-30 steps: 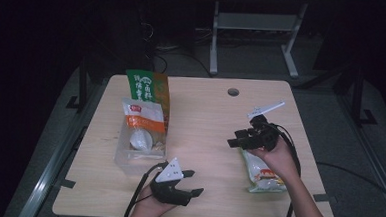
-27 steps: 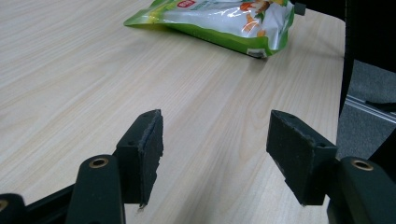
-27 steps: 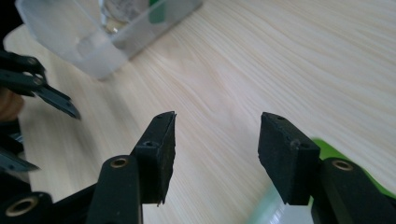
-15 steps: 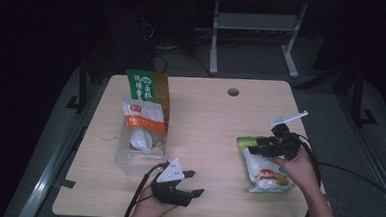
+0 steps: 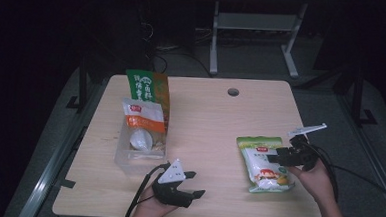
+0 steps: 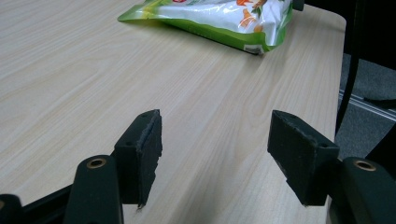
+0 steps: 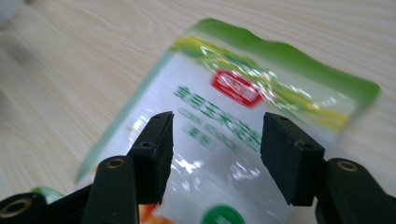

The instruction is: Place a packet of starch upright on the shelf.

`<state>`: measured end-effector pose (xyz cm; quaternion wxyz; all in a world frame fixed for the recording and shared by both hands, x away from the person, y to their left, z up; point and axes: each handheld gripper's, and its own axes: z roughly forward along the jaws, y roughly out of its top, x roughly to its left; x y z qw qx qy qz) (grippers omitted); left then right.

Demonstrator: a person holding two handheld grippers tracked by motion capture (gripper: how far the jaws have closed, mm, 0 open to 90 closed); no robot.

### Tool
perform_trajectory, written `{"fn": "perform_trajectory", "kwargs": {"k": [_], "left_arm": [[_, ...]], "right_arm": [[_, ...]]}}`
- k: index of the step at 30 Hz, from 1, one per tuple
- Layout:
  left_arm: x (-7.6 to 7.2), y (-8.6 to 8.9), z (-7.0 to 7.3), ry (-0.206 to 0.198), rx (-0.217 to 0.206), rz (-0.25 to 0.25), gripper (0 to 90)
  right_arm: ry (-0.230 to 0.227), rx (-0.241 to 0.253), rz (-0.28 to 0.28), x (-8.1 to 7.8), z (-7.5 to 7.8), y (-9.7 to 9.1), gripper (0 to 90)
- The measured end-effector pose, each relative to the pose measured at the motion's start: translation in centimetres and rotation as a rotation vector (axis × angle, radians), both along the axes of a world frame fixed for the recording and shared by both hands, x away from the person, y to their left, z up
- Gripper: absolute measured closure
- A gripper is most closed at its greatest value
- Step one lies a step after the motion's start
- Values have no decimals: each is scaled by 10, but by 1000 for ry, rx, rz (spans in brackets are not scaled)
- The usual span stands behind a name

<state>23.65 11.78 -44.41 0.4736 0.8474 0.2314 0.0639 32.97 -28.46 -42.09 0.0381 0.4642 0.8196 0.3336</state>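
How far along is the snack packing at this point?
Done: an orange-and-white packet stands in the clear bin, with a green bag behind it.
In hand: the right tool, jaws apart, hovers over the green-edged pouch lying flat on the table.
Left: gripping that pouch and moving it, probably to the bin. The left tool sits open and idle.

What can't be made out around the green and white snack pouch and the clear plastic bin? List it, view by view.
- High view: print on the green and white snack pouch is too small to read.
- High view: the right gripper covers part of the pouch's right edge.
- Right gripper view: the pouch's lettering is blurred, its lower end cut off.
- Left gripper view: the top edge crops the pouch.
- High view: the clear plastic bin has packets masking its contents.
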Motion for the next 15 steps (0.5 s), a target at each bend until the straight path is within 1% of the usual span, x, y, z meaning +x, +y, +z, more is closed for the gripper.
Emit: {"fn": "perform_trajectory", "kwargs": {"k": [1,2,4,5,7,8,9,13,14,15], "left_arm": [[0,0,0,1,1,0,350],[0,0,0,1,1,0,351],[0,0,0,2,-1,0,350],[0,0,-1,5,-2,0,351],[1,0,-1,6,-4,2,350],[1,0,-1,7,-5,3,350],[1,0,-1,7,-5,4,350],[1,0,-1,9,-8,3,350],[1,0,0,0,0,-3,350],[1,1,0,4,0,-4,351]], "right_arm": [[1,-7,-9,-1,-1,-3,433],[3,-5,-22,-2,-3,-6,434],[6,-1,-29,-3,-5,-10,433],[18,-5,-50,-4,-9,-15,433],[22,-11,-61,-6,-13,-20,433],[22,-11,-61,-6,-13,-20,433],[24,-9,-79,-7,-16,-26,436],[48,9,-99,-9,-25,-35,440],[55,35,-110,-10,-27,-37,445],[62,51,-119,-11,-28,-39,449]]}}
